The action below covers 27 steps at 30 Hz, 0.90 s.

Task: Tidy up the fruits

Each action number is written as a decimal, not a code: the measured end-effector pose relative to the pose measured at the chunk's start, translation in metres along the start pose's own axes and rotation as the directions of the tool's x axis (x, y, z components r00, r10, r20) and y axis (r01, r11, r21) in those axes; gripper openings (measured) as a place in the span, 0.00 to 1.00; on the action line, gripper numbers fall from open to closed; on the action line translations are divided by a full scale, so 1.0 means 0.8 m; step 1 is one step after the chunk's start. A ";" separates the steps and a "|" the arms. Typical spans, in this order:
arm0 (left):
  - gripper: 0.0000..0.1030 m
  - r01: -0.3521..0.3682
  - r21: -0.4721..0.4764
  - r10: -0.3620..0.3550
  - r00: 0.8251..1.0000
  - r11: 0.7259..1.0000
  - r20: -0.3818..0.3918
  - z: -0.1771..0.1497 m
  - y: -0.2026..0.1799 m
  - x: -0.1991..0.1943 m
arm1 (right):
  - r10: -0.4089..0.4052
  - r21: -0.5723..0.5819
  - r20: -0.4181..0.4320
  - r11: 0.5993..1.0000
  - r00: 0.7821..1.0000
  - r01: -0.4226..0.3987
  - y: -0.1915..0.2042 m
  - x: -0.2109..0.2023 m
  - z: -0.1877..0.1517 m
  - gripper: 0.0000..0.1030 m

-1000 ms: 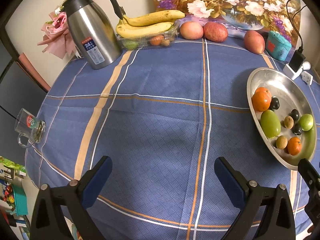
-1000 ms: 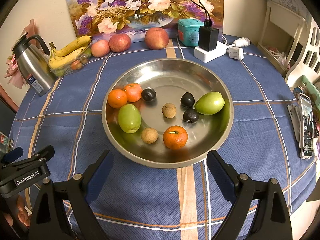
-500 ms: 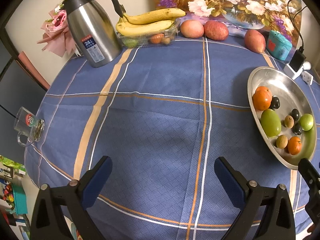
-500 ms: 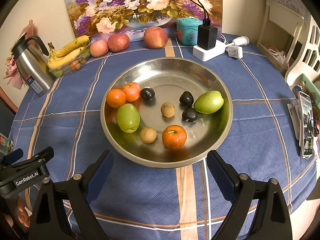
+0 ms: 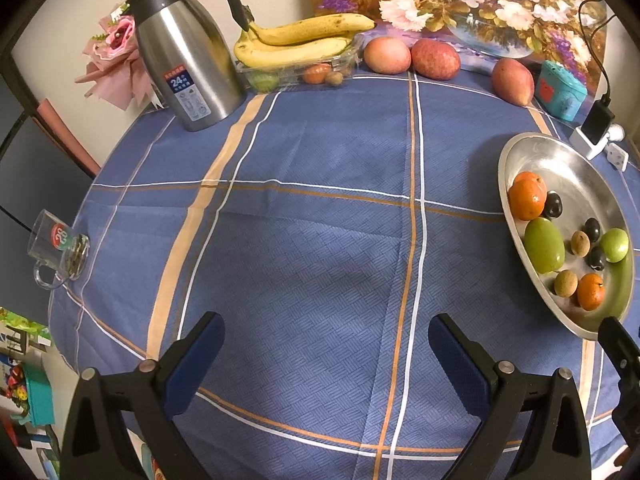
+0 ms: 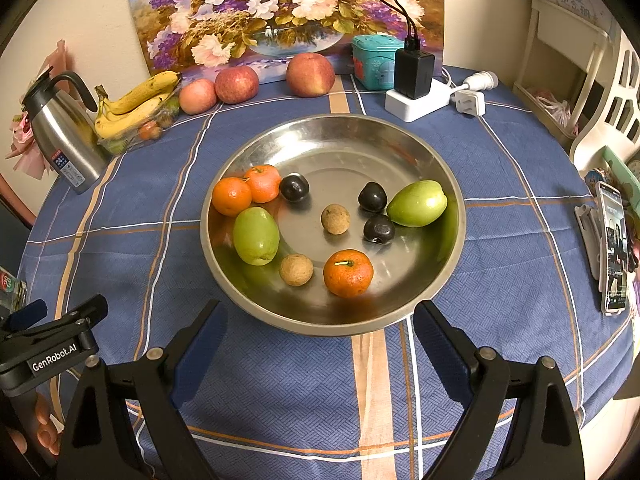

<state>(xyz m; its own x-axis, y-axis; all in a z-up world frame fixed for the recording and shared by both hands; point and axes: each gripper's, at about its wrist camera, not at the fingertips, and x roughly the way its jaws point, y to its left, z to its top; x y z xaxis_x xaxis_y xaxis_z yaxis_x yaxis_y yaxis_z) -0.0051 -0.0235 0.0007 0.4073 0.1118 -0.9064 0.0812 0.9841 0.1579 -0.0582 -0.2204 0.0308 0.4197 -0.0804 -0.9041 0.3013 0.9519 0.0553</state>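
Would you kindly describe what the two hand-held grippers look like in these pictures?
Each hand-held gripper is a black frame with two angled fingers, silver pivot bolts and dark blue pads: the left hand-held gripper, the right hand-held gripper. The right wrist view shows white "GenRobot.AI" lettering on the left one's side. No cables or sleeves show.

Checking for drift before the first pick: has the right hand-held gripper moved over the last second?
No. The right hand-held gripper frames the round steel fruit bowl just as before, near rim between its open fingers.
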 end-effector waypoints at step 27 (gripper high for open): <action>1.00 0.001 -0.032 -0.002 1.000 0.999 -0.031 0.001 0.011 0.008 | -0.001 -0.008 -0.004 1.000 1.000 0.001 0.001 0.002 0.000 0.91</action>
<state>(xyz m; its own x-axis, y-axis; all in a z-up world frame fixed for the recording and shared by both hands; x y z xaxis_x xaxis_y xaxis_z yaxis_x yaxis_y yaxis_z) -0.0013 -0.0138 -0.0034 0.3788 0.1145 -0.9184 0.0520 0.9881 0.1447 -0.0571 -0.2200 0.0297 0.4156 -0.0803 -0.9060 0.2949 0.9542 0.0507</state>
